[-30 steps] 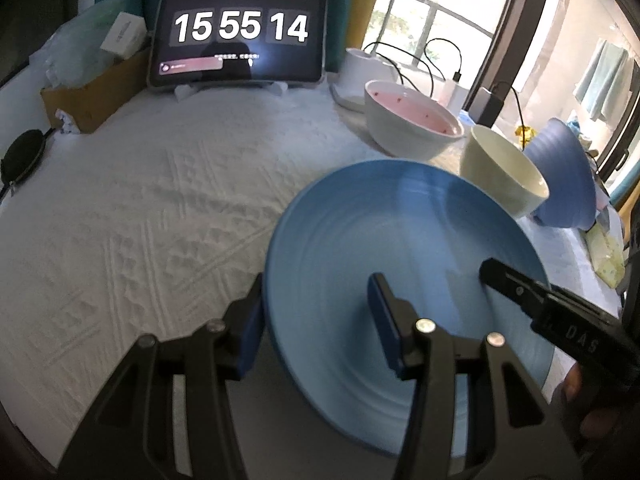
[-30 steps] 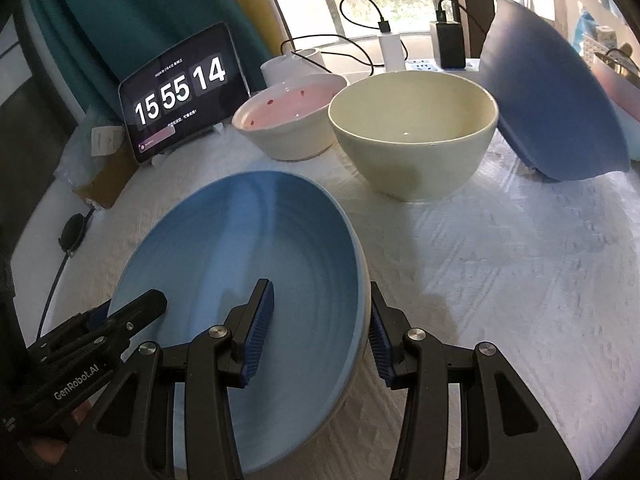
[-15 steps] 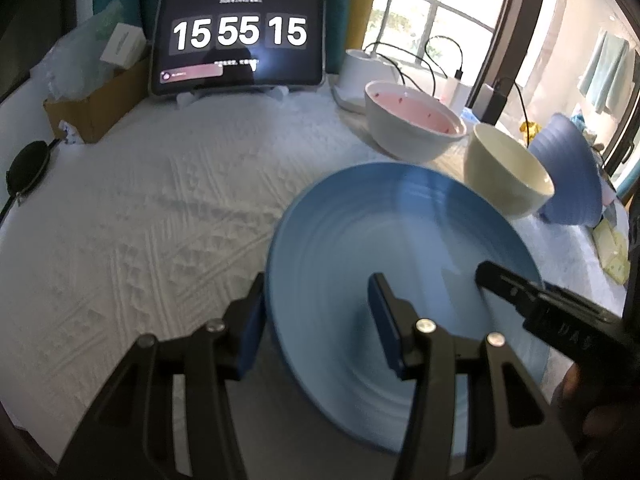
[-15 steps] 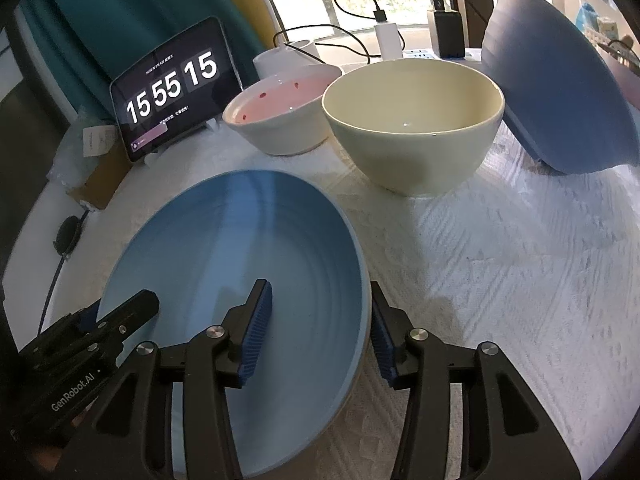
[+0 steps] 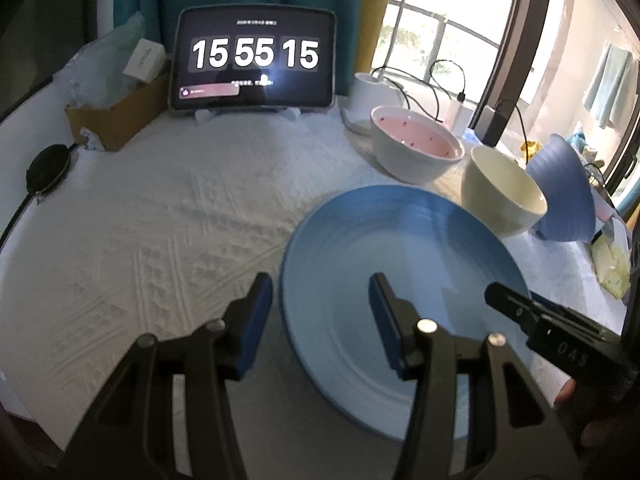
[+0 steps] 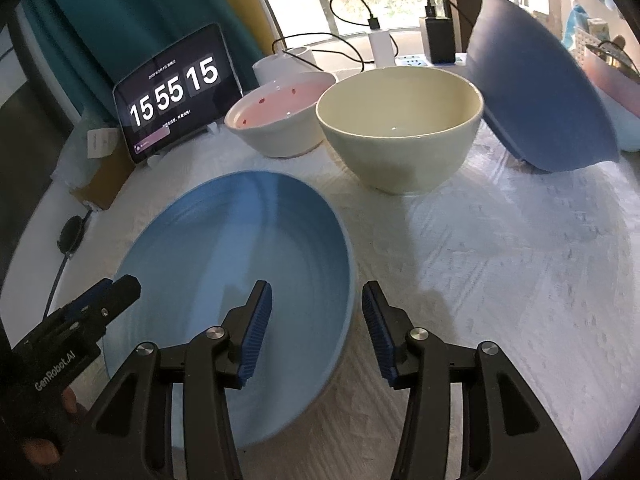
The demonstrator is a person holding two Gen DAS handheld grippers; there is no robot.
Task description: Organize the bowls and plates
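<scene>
White textured cloth (image 5: pixel 160 216); blue plate's (image 5: pixel 400 280) rim sits between the parted, non-gripping fingers of left gripper (image 5: pixel 320 320) and right gripper (image 6: pixel 316 328), bowls toward one o'clock.

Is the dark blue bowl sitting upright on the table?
No, the dark blue bowl is tipped on its side, beside the upright cream bowl.
</scene>
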